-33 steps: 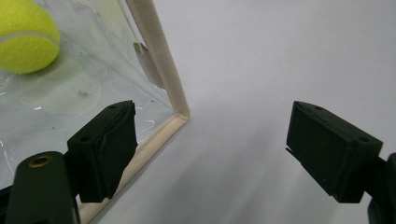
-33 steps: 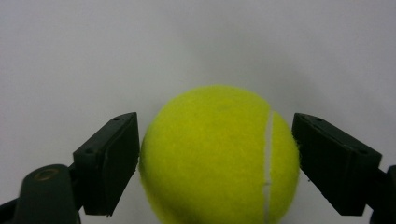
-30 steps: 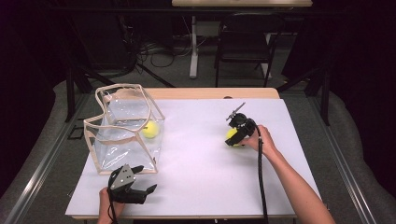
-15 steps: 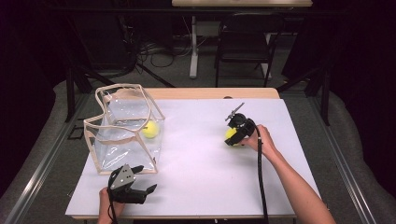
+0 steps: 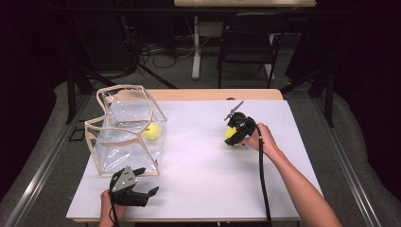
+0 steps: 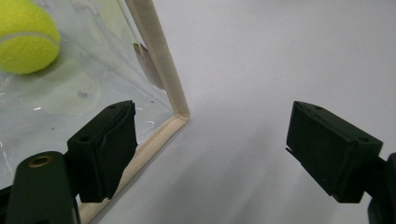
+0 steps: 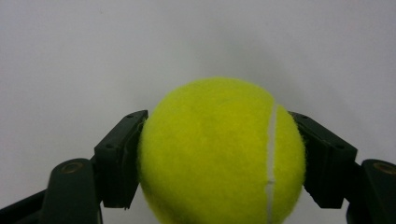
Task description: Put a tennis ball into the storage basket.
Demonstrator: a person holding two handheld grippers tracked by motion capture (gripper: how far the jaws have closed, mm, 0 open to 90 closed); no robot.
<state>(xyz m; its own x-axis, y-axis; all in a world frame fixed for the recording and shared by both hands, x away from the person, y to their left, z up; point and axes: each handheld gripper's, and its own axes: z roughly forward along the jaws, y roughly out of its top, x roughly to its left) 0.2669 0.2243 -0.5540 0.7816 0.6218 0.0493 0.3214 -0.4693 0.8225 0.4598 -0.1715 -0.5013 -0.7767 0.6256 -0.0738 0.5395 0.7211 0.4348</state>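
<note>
A yellow tennis ball is at the table's right middle, and my right gripper is shut on it. Close up, the ball is squeezed between both black jaws of the right gripper, low over the white tabletop. A clear plastic bag with cream trim stands open at the left with a second tennis ball inside. My left gripper rests near the front edge, just before the bag's near corner, open and holding nothing. In the left gripper view, the left gripper frames the bag's corner trim and the inner ball.
The white tabletop stretches between the bag and the right hand. A wooden strip runs along the far edge. Behind the table stand a black chair and a white desk leg. A cable trails along the right forearm.
</note>
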